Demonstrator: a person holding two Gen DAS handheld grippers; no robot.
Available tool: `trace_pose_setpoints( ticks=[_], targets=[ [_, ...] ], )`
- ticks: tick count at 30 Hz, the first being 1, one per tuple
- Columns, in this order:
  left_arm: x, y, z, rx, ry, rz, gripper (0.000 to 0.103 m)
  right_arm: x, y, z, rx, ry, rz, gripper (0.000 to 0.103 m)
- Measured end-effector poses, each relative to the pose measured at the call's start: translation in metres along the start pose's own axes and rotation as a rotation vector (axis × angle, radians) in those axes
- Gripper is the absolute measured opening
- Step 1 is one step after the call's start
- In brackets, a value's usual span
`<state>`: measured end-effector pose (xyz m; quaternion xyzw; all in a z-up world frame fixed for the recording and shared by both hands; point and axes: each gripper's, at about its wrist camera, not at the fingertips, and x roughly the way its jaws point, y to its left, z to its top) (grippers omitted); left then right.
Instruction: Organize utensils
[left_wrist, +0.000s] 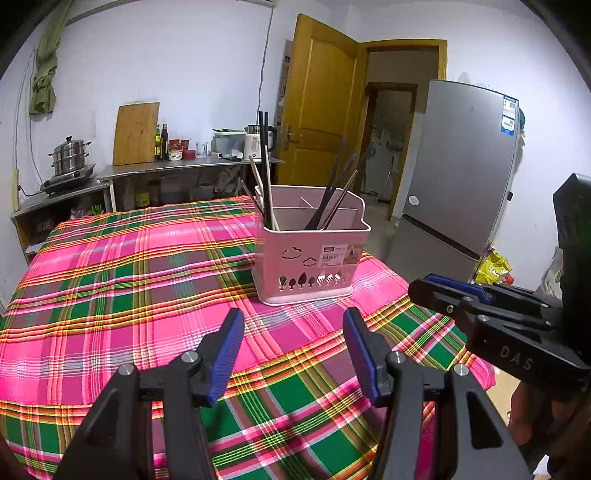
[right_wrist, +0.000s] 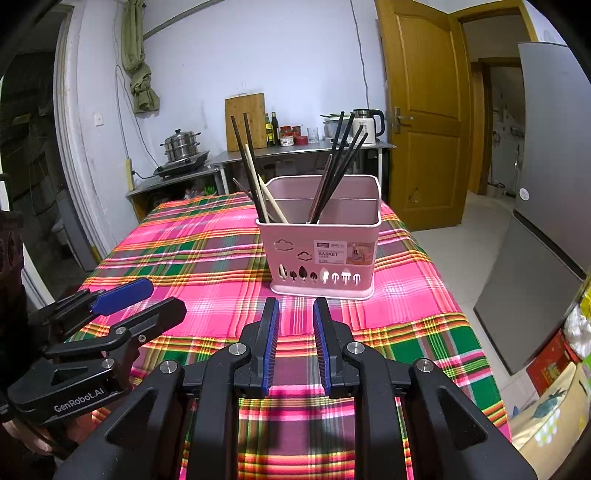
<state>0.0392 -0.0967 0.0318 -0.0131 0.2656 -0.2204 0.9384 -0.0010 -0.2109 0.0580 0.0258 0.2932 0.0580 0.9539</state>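
A pink utensil basket (left_wrist: 308, 258) (right_wrist: 321, 254) stands upright on the plaid tablecloth (left_wrist: 122, 280) (right_wrist: 207, 254). Its left compartment holds dark and light wooden chopsticks (left_wrist: 266, 177) (right_wrist: 255, 177). Its right compartment holds several dark chopsticks (left_wrist: 334, 201) (right_wrist: 338, 166). My left gripper (left_wrist: 293, 317) is open and empty, a little short of the basket. My right gripper (right_wrist: 295, 306) is open with a narrower gap, empty, just in front of the basket. Each gripper shows in the other's view, the right one (left_wrist: 447, 291) and the left one (right_wrist: 147, 295).
A grey fridge (left_wrist: 461, 173) (right_wrist: 550, 206) stands right of the table. Behind the table a steel counter (left_wrist: 177, 168) holds a cutting board, bottles, a kettle and a steamer pot (left_wrist: 68, 155). A yellow door (left_wrist: 321, 103) stands open.
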Motion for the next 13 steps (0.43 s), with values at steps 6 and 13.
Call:
trace_pose_setpoints(
  ticks=[6,13],
  targets=[
    [0.0010,0.0000,-0.0007,-0.003,0.003,-0.002,0.058,0.0004,-0.0006,-0.0015,0.000,0.002,-0.001,0.019],
    [0.0003,0.0011,-0.0008,-0.003,-0.005,0.006,0.058,0.0009,-0.0005,-0.0013,0.001,0.002,-0.002,0.019]
  ],
)
